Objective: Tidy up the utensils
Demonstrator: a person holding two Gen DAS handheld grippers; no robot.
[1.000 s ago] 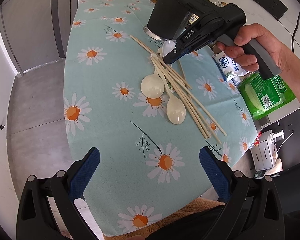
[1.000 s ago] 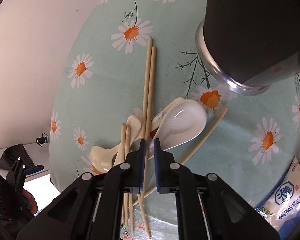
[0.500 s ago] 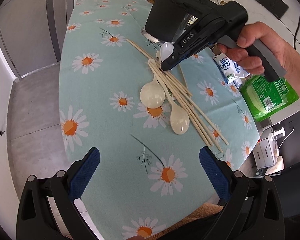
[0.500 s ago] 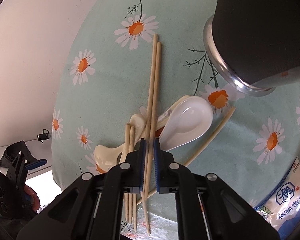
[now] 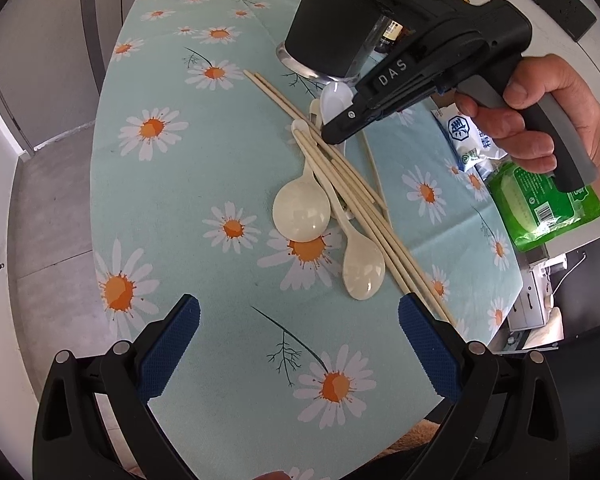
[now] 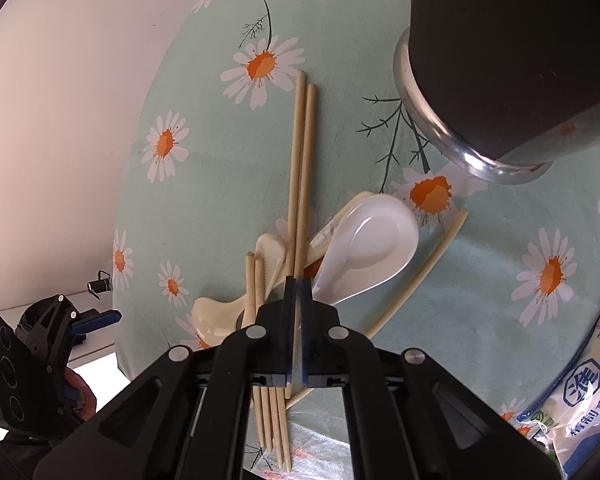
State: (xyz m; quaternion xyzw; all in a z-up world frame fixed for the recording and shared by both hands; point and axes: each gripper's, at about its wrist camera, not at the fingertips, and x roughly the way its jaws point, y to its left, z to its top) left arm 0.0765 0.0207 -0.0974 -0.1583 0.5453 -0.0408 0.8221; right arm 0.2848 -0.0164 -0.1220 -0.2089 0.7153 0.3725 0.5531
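Grey floor (image 5: 40,208) surrounds the daisy tablecloth (image 5: 204,160); chopsticks (image 5: 364,208) and spoons (image 5: 302,216) lie mid-table, beyond the spread left gripper (image 5: 299,350). From the right wrist, the right gripper (image 6: 297,312) pinches one chopstick (image 6: 305,168) before a white wall (image 6: 80,80).

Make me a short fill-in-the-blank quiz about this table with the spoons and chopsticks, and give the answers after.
1. The right hand-held gripper is shut on a wooden ____.
2. The left hand-held gripper hovers with its jaws ____.
3. The tablecloth is printed with ____.
4. The black container has a rim of shiny ____.

Answers: chopstick; open; daisies; metal
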